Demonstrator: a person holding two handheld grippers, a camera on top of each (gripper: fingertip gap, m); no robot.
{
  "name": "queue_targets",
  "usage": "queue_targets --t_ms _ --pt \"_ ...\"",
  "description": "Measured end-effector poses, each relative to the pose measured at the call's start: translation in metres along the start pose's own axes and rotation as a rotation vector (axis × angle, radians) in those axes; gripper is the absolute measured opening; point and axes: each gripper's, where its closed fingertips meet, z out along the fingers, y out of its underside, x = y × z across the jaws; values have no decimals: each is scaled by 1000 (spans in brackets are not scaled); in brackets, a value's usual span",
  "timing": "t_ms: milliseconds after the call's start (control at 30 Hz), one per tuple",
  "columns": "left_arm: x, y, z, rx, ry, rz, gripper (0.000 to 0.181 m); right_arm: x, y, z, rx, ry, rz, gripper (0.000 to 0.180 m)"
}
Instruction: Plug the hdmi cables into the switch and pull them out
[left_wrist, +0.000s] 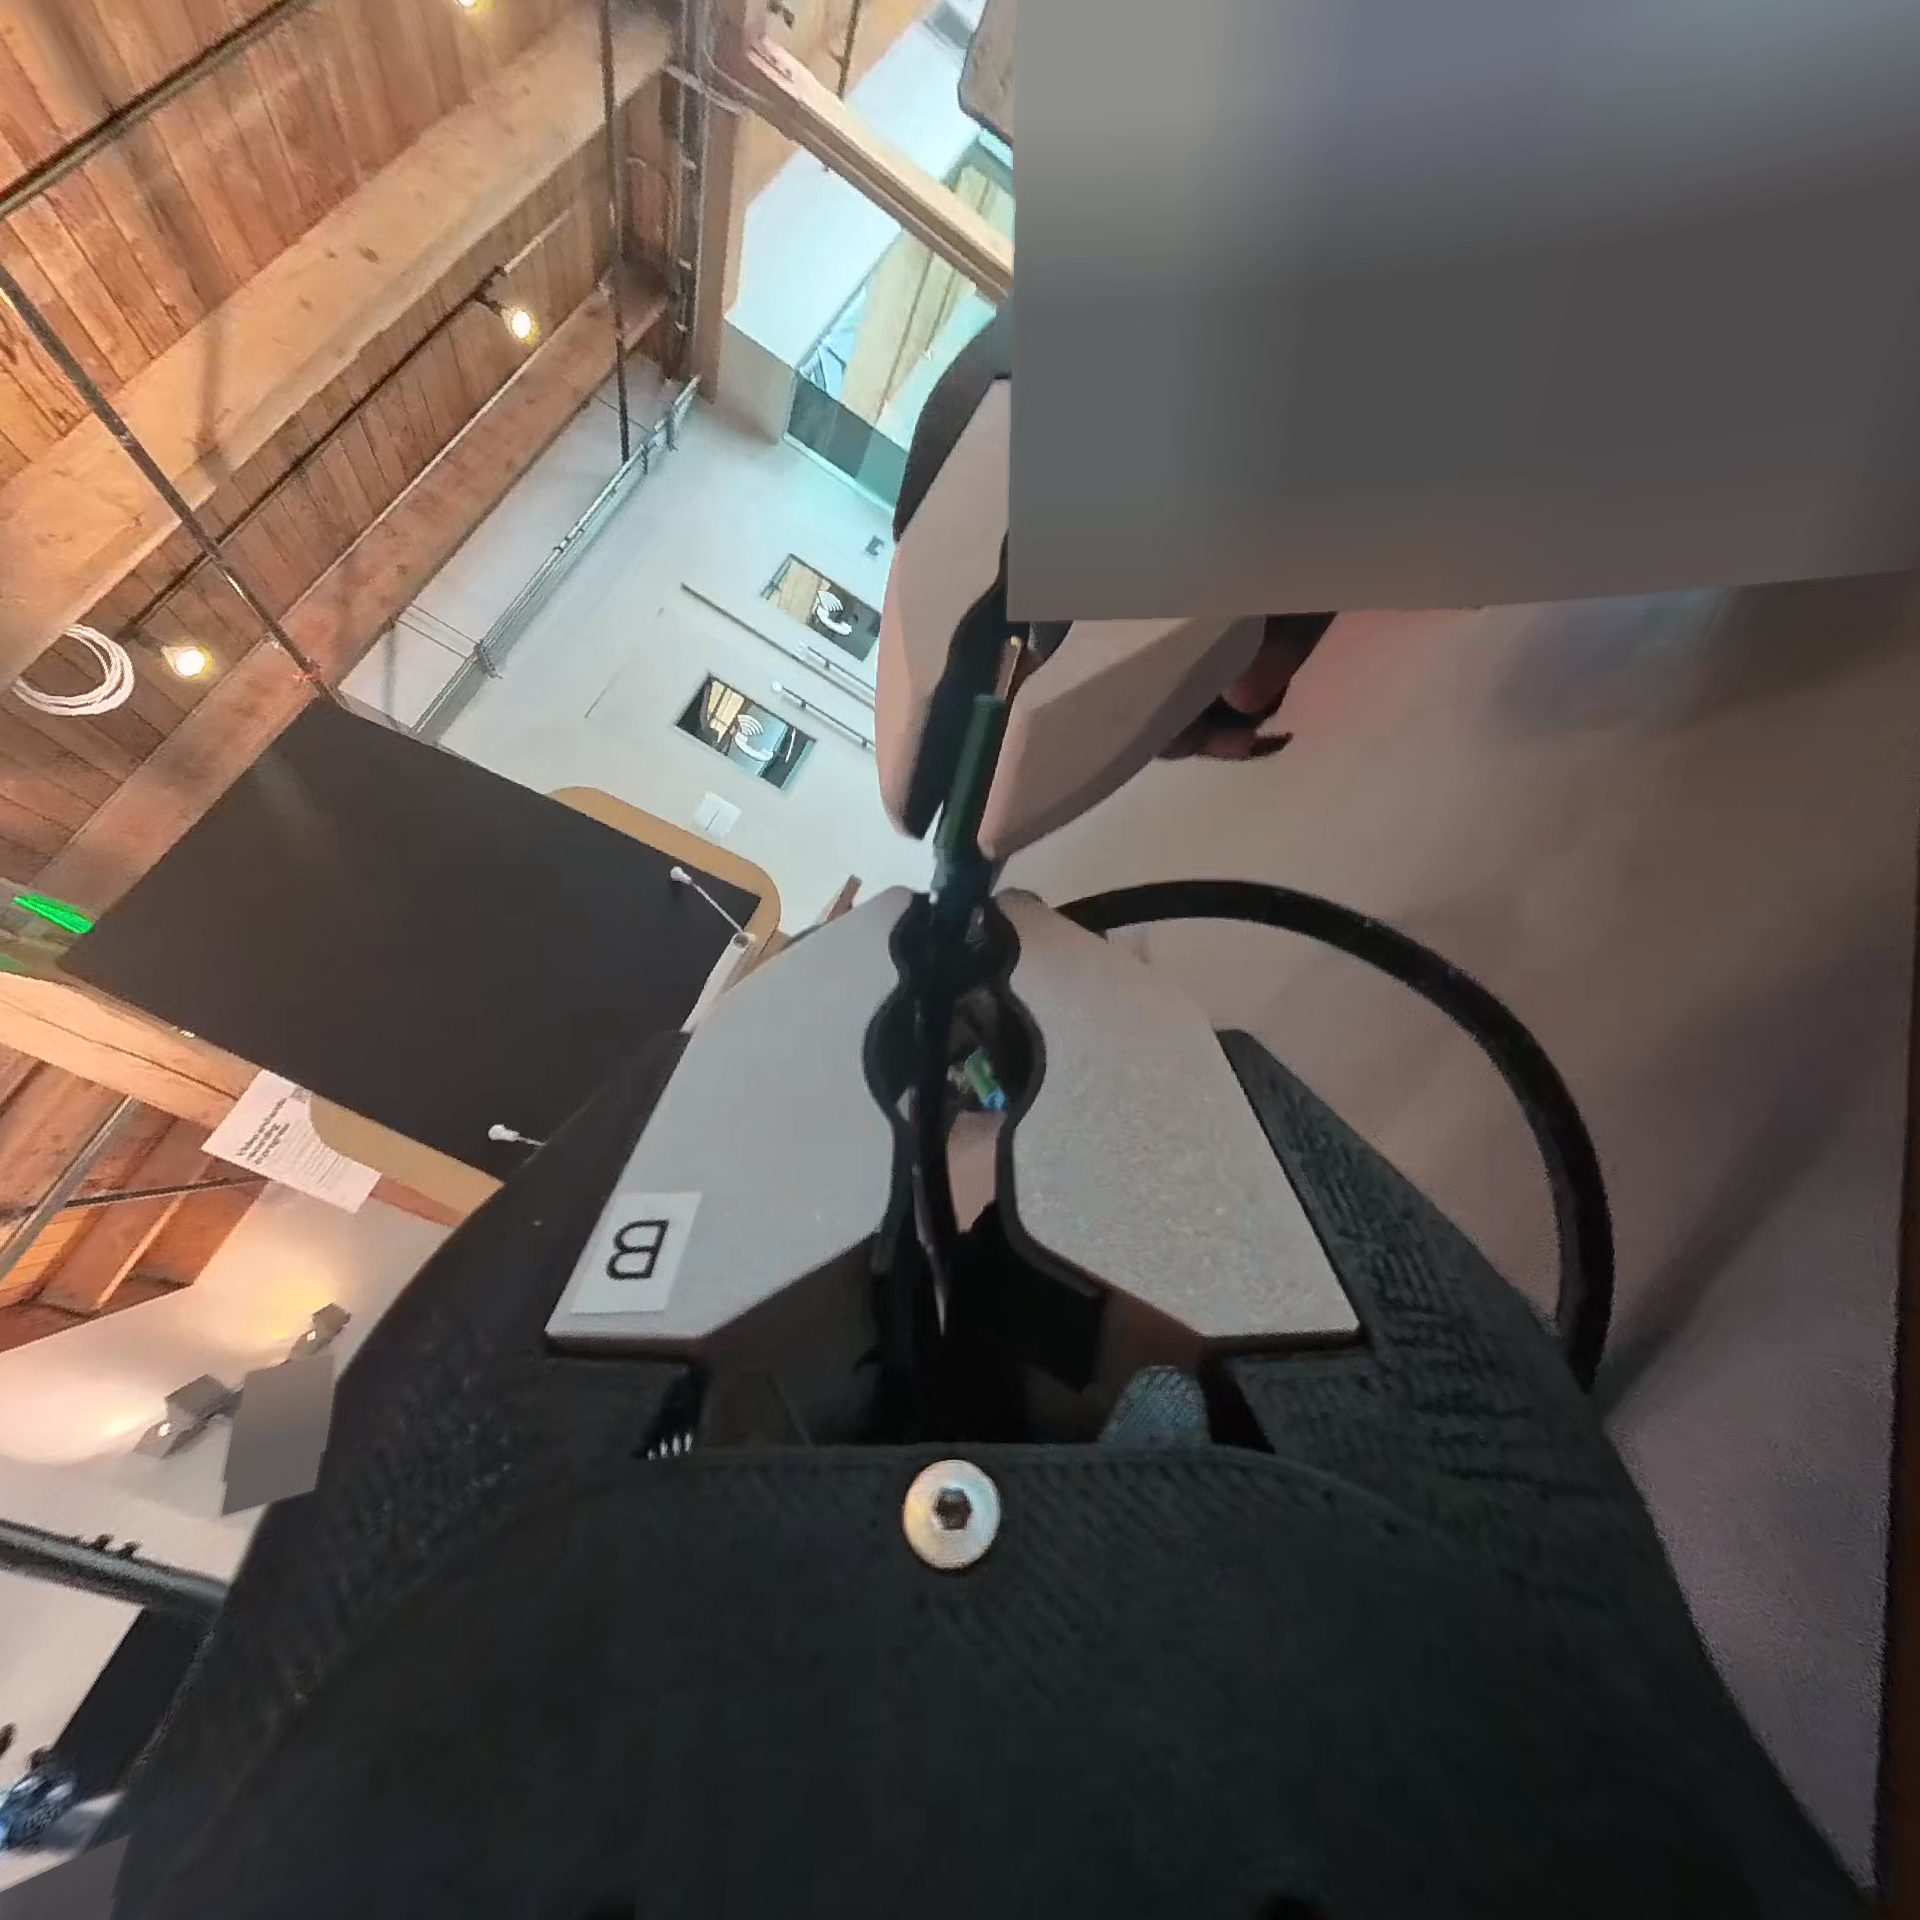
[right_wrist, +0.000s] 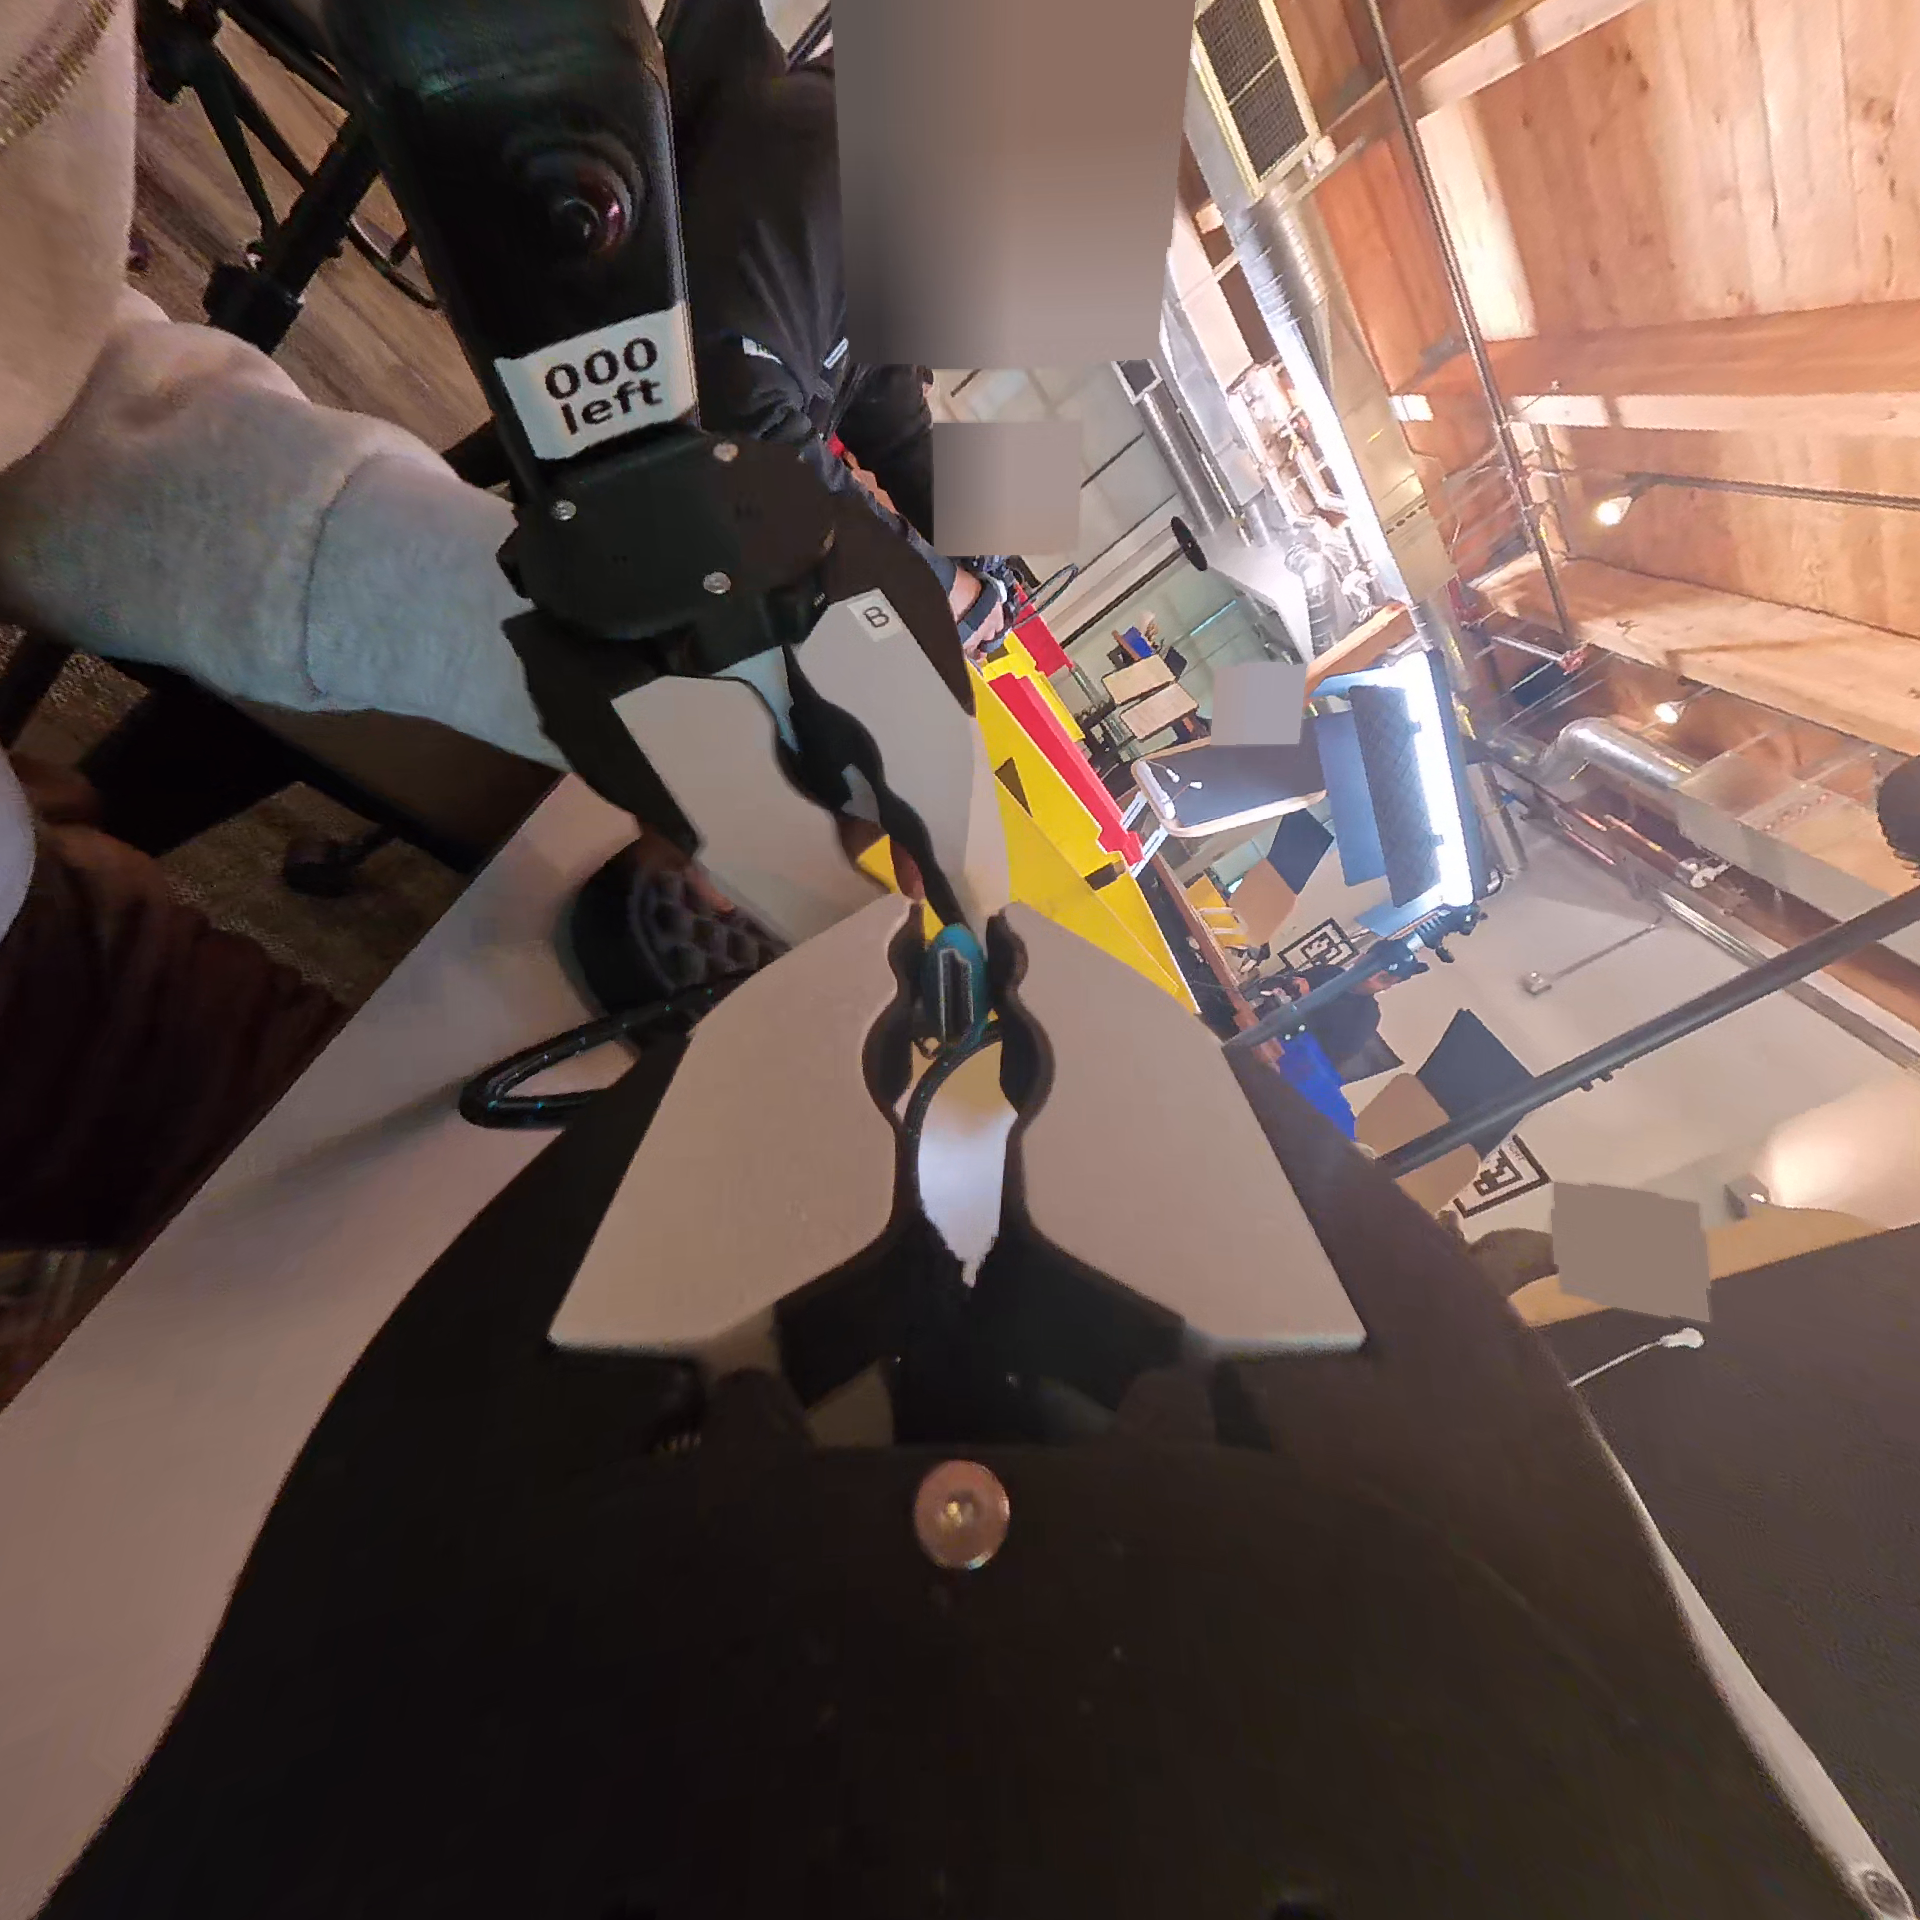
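**Both tools clamped, tip to tip**

Your counter lies at eight o'clock. Your left tool, at twelve o'clock, pinches a black cable. Your right tool grips the hdmi cable's blue-collared plug, centre frame.

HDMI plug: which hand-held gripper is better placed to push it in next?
Right, probably. The right hand-held gripper is shut on the HDMI plug itself; the left hand-held gripper only pinches the black cable.

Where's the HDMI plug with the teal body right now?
In the right wrist view, the teal HDMI plug sits pinched at the tips of the right gripper, metal end toward the camera, with the left gripper meeting it tip to tip.
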Motion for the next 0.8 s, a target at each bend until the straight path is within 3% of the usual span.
queue_targets --t_ms 267,300,367,400,467,600,800 --pt "-26 50 -24 -163 -24 -45 5 21 -4 -14 15 80 41 11" --pt "-33 61 -30 -223 -55 -41 0 26 -7 -17 38 99 57 11" --pt "-54 119 -57 -514 -137 65 0 48 -26 -38 178 179 146 12" --pt "-54 135 -68 -552 -119 65 0 61 -32 -52 253 224 210 12" --pt "-63 124 -73 -385 -157 -92 1 80 -36 -73 357 275 319 11" --pt "-98 55 -80 147 -359 -397 12 86 -36 -75 464 160 576 11" --pt "-80 39 -53 219 -345 -438 24 86 -58 -58 633 -41 868 11"
